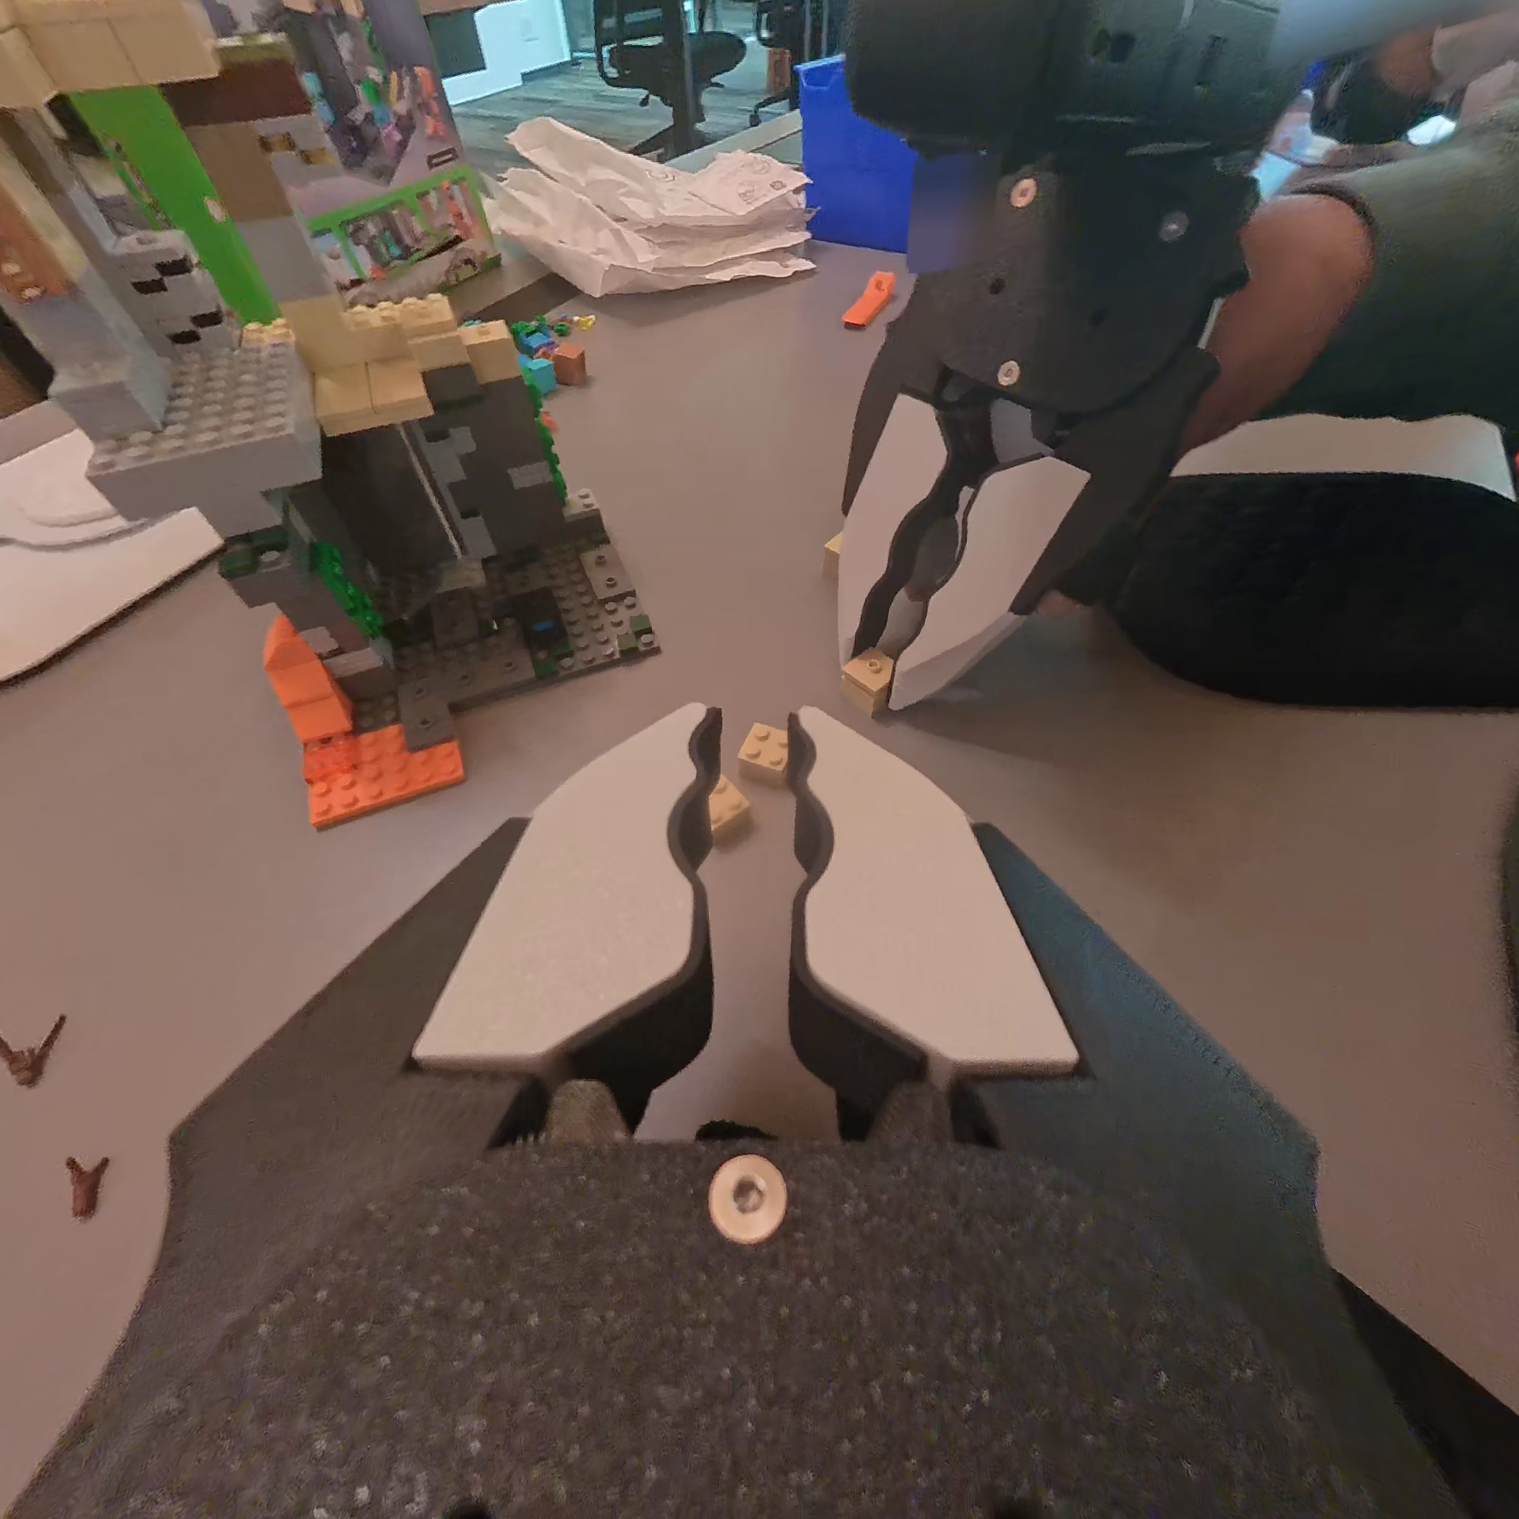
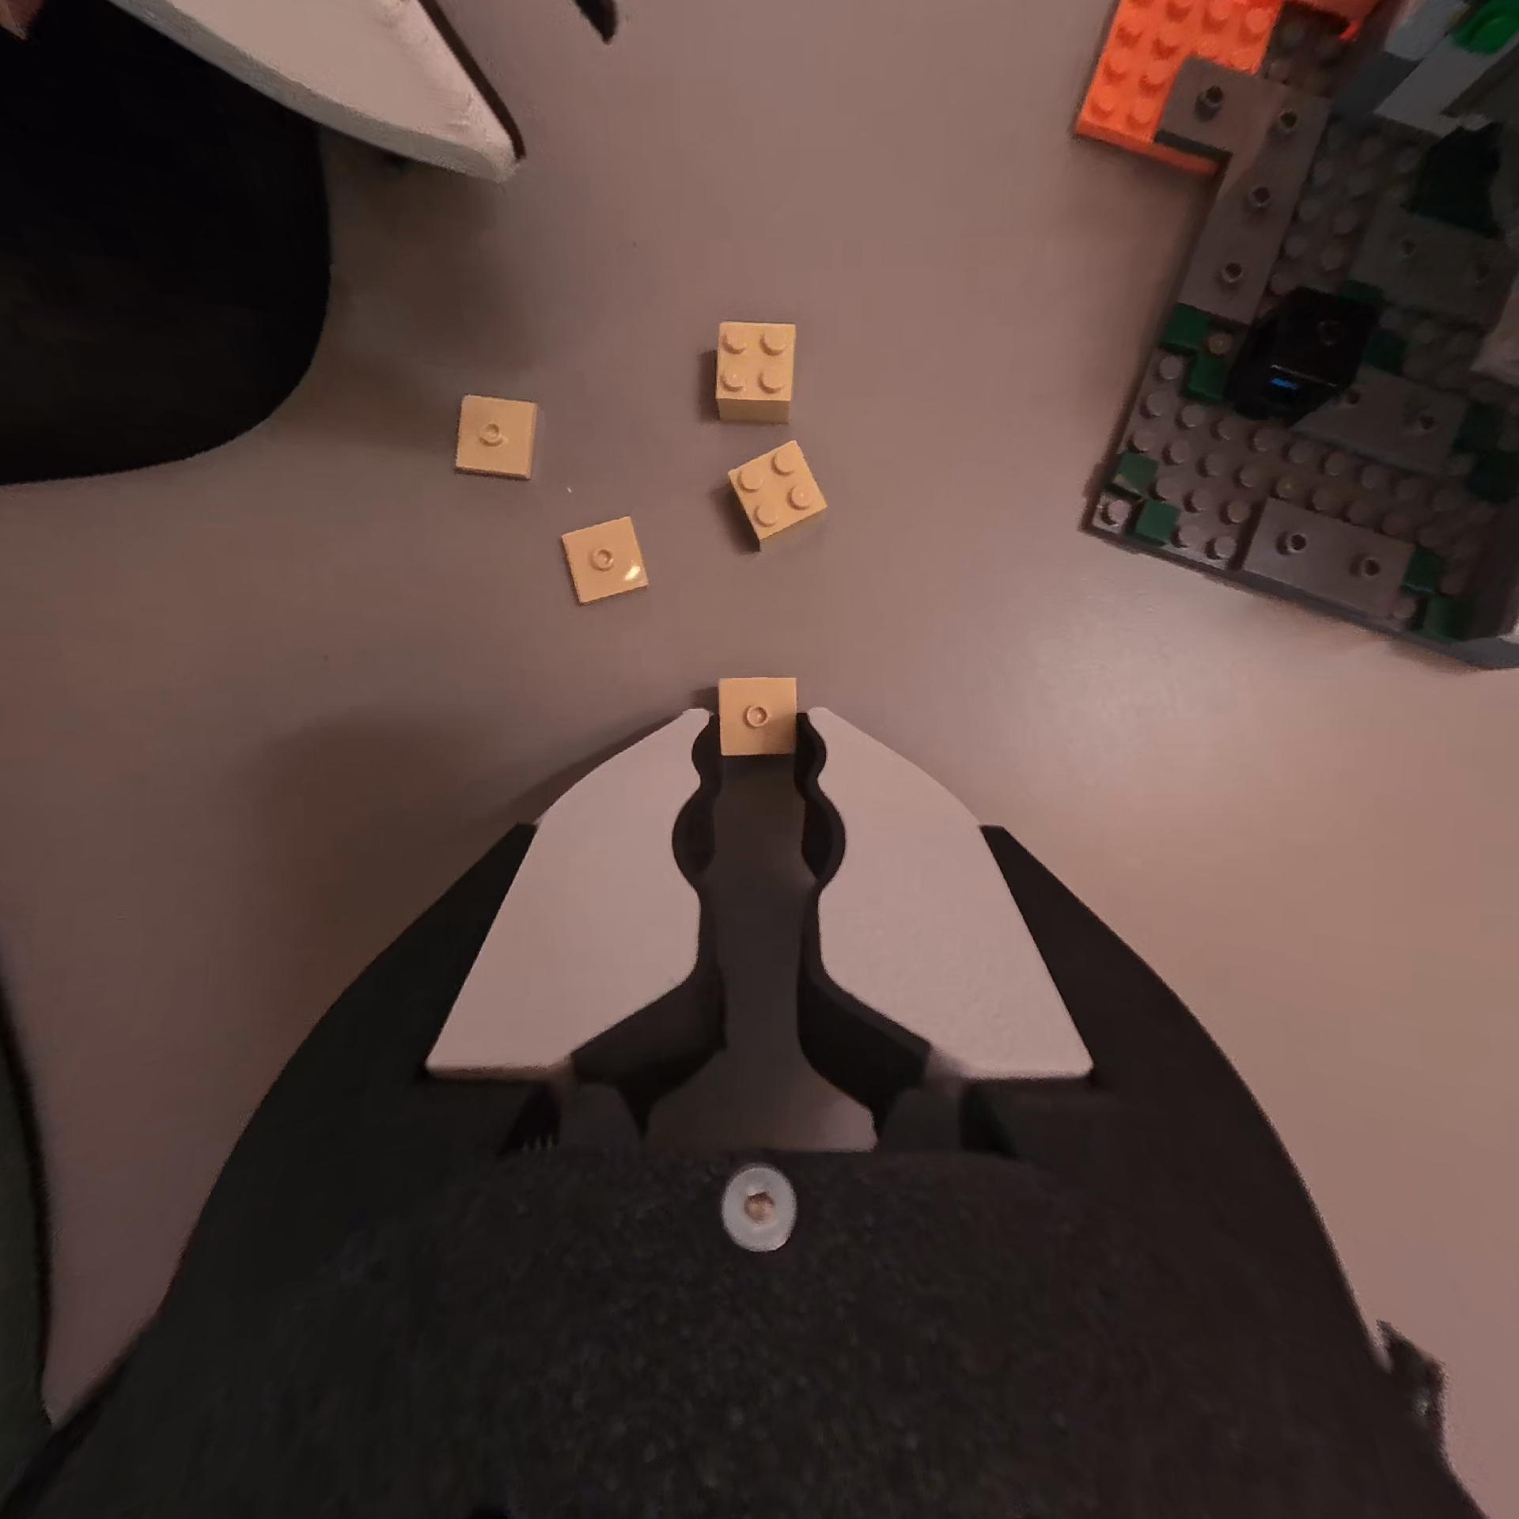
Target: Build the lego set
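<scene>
Right gripper [image 2: 757,717] pinching a tan plate [image 2: 757,715] on the table [image 2: 986,822], left gripper [image 1: 752,723] part-open — empty, over two tan bricks [image 1: 764,752].

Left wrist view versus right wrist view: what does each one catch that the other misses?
Only the left wrist view shows the tall upper part of the lego build, the set's box, white paper bags, an orange tool and the whole right gripper from outside.

Only the right wrist view shows two loose tan single-stud tiles lying flat on the table.

Both show the tan piece clamped in the right gripper, two tan four-stud bricks, the build's orange corner plate and the left gripper, open.
</scene>
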### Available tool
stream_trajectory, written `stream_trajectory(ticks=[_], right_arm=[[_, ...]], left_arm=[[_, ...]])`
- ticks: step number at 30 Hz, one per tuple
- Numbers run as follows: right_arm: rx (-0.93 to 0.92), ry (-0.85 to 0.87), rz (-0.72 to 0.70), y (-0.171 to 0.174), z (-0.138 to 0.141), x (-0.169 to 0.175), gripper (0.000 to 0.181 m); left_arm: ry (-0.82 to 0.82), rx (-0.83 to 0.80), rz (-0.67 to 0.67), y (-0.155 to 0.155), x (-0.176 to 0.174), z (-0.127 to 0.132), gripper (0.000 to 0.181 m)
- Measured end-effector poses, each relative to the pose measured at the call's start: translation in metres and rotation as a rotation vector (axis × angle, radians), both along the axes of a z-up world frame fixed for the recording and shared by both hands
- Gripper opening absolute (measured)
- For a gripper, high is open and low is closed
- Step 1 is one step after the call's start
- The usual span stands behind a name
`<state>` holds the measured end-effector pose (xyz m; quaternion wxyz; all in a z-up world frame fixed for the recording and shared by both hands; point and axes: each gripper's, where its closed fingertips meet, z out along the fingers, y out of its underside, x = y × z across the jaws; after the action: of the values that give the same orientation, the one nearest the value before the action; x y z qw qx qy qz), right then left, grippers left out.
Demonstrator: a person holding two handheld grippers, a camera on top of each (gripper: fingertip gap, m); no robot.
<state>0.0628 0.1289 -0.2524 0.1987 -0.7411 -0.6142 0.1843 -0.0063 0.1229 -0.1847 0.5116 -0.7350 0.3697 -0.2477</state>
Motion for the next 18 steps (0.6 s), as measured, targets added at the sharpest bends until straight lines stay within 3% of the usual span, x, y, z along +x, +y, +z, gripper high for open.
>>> stream_trajectory(ticks=[3,11,18], right_arm=[[-0.100,0.072,0.052,-0.015,0.010,-0.004,0.017],[-0.489,0.305,0.257,-0.067,0.080,-0.004,0.017],[-0.716,0.301,0.338,-0.102,0.101,0.004,0.016]], left_arm=[[0.035,0.068,-0.077,-0.011,0.009,0.003,0.017],[0.128,0.391,-0.426,-0.070,0.058,0.024,0.038],[0.267,0.636,-0.518,-0.086,0.086,0.038,0.042]])
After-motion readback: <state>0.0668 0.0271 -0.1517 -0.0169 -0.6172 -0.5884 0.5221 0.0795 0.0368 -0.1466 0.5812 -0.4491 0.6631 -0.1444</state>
